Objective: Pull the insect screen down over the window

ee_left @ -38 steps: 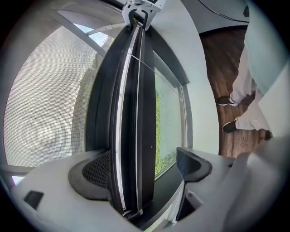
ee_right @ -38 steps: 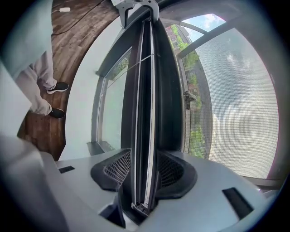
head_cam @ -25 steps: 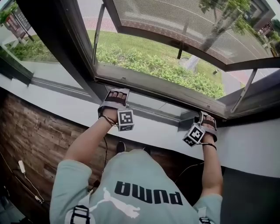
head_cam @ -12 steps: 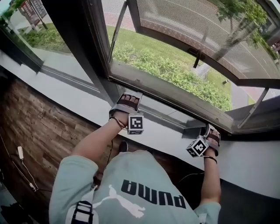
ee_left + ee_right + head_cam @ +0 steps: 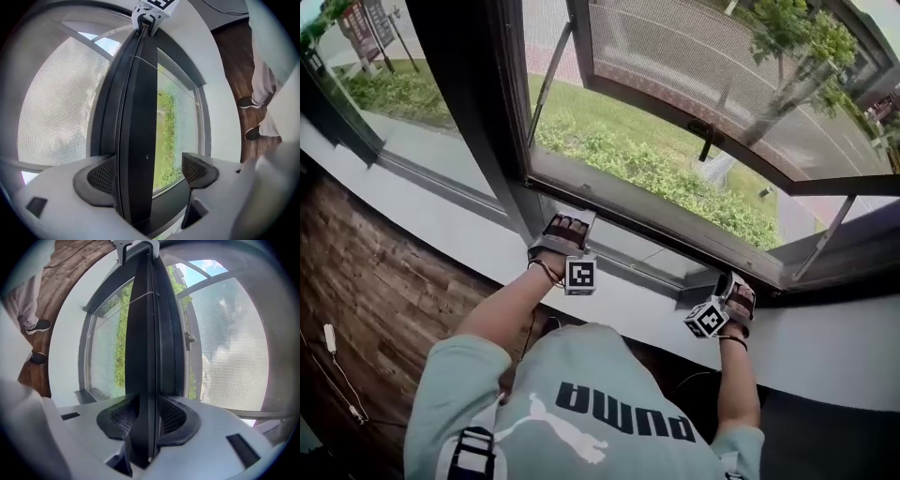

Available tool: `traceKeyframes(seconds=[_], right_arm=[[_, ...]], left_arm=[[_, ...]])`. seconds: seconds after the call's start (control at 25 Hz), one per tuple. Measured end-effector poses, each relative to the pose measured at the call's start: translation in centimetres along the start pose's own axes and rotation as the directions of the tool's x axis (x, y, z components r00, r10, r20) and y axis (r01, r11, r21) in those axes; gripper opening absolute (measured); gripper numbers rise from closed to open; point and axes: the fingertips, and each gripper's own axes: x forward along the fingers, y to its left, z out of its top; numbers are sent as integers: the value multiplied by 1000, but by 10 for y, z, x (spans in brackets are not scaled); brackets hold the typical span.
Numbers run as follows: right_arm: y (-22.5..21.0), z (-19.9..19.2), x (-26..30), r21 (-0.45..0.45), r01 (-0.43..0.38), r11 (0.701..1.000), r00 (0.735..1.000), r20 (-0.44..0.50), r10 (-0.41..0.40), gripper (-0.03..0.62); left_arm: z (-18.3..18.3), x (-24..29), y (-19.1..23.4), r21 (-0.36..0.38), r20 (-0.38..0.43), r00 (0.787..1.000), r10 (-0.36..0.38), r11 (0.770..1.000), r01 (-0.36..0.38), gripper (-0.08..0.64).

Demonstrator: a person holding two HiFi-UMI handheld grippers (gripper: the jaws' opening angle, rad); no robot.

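The right gripper [image 5: 149,416], fingers [image 5: 124,418] just closing, clamps the insect screen's bar [image 5: 145,333] running toward 12 o'clock, while the left gripper [image 5: 152,173] straddles it loosely, its 3 o'clock finger clear.

"PUMA" across back of person's shirt [image 5: 623,417], upside down in head view; nothing else legible

The insect screen [image 5: 51,108] is a fine grey mesh that ends in a straight, dark bottom bar [image 5: 143,357]. The bar runs level from left to right across the opening, low down near the white sill [image 5: 628,300], with a narrow uncovered strip beneath it. The window [image 5: 502,112] has a dark frame. Its sash [image 5: 825,184] is swung outward on the far side, propped on slim stays [image 5: 546,80] at both sides.
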Motion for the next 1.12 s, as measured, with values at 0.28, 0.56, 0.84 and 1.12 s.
traceKeyframes(seconds=[0.28, 0.56, 0.84, 1.12], right_arm=[[-1, -3, -5, 98, 13, 995, 1000, 8, -14, 126], [-3, -4, -2, 33, 209, 977, 978, -6, -209, 126], [-7, -2, 1, 14, 326, 945, 945, 13, -326, 124], [-7, -1, -2, 12, 280, 960, 957, -82, -278, 127]], left_arm=[[4, -4, 7, 1, 33, 999, 37, 999, -37, 439], [-4, 0, 22, 82, 18, 975, 223, 971, -224, 439], [-9, 8, 17, 119, 27, 959, 281, 952, -282, 439], [-13, 5, 21, 143, 30, 944, 328, 933, -329, 440]])
